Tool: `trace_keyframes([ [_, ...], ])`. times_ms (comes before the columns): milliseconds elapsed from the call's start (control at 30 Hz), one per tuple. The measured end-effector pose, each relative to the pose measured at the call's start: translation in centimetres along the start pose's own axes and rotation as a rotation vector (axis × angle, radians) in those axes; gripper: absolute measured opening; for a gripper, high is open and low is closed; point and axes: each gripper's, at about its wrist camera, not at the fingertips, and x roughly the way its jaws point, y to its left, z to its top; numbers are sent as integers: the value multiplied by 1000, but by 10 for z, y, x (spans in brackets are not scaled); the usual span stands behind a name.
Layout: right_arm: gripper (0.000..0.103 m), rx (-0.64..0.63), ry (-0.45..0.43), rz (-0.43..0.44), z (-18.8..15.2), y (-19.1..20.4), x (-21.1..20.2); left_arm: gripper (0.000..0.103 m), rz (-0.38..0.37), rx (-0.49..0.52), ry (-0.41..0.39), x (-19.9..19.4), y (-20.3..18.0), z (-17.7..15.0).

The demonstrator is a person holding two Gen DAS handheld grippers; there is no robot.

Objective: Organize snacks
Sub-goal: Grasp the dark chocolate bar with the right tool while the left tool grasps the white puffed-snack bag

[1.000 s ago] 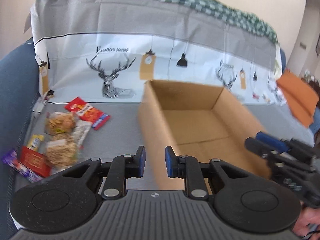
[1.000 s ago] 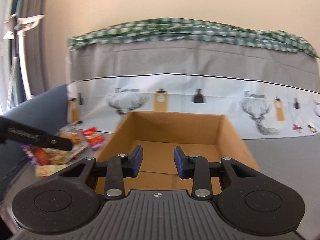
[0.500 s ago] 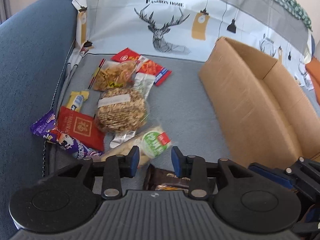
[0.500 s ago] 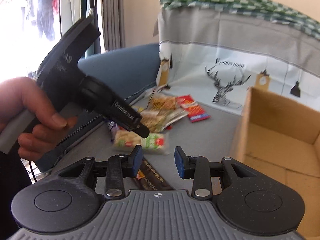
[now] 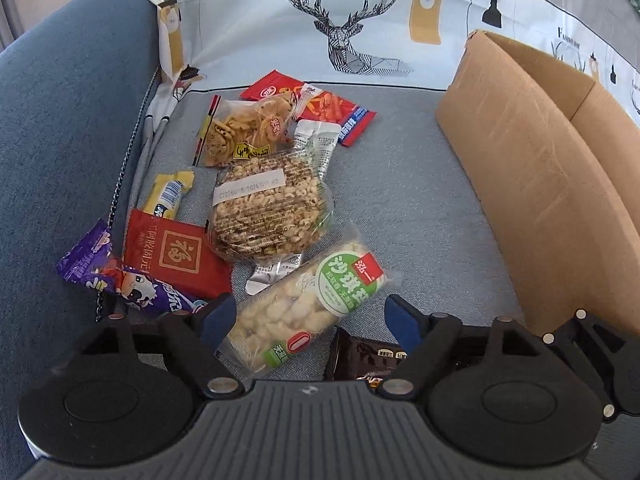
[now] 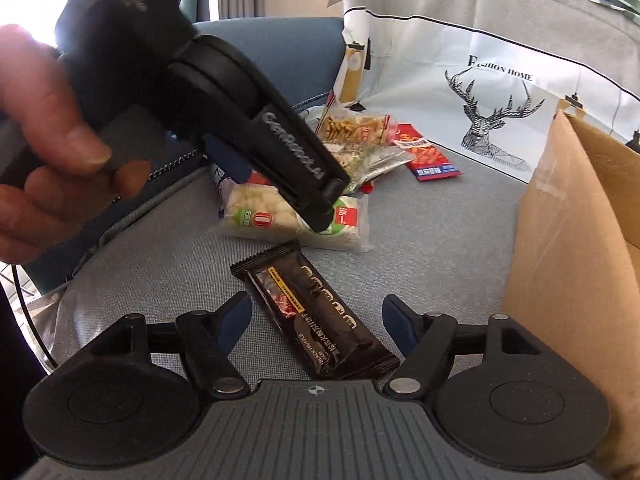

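Observation:
A pile of snack packets lies on the grey sofa seat. My left gripper [image 5: 310, 318] is open, its jaws on either side of a clear rice-crisp packet with a green label [image 5: 308, 306], just above it. Beyond lie a round cereal cake [image 5: 266, 210], a cracker bag [image 5: 244, 128] and red packets. My right gripper [image 6: 316, 320] is open with its jaws around a dark chocolate bar packet [image 6: 316, 316] on the seat. The open cardboard box [image 5: 540, 168] stands to the right, and it shows in the right wrist view [image 6: 572, 240] too.
A blue sofa armrest [image 5: 60, 120] borders the pile on the left. A deer-print cover [image 5: 348, 20] drapes the backrest. In the right wrist view the left gripper's body and the hand holding it [image 6: 168, 80] fill the upper left, over the green-label packet [image 6: 256, 216].
Both grippers swung left from the box and dropped low over the snacks. Both have opened wider; the left now straddles the green-label packet, the right the chocolate bar.

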Motion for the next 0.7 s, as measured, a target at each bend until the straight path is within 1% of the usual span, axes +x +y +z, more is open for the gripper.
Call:
trace_keyframes([
  [133, 76, 33, 19, 2, 1, -6, 5, 86, 4, 29, 30, 10, -5, 2],
  [267, 76, 69, 58, 16, 1, -11, 14, 86, 7, 62, 70, 20, -8, -1],
  [367, 74, 81, 79, 24, -1, -13, 19, 87, 28, 85, 95, 25, -10, -5],
  [433, 71, 73, 89, 27, -2, -13, 22, 87, 24, 82, 93, 25, -9, -6],
  [500, 63, 60, 88, 32, -4, -11, 21, 85, 11, 67, 83, 22, -7, -7],
  [533, 60, 54, 87, 40, -5, -10, 20, 81, 6, 60, 78, 21, -6, -7],
  [567, 55, 48, 86, 47, -6, -9, 18, 73, 5, 53, 74, 19, -5, -8],
  [600, 52, 40, 85, 53, -6, -7, 17, 68, -1, 45, 71, 18, -5, -8],
  [633, 51, 30, 84, 59, -7, -6, 15, 58, -9, 38, 70, 16, -4, -8],
  [667, 49, 20, 83, 67, -6, -4, 13, 50, -17, 29, 69, 15, -3, -8],
  [700, 45, 10, 80, 72, -7, -2, 10, 47, -20, 22, 68, 13, -2, -9],
])
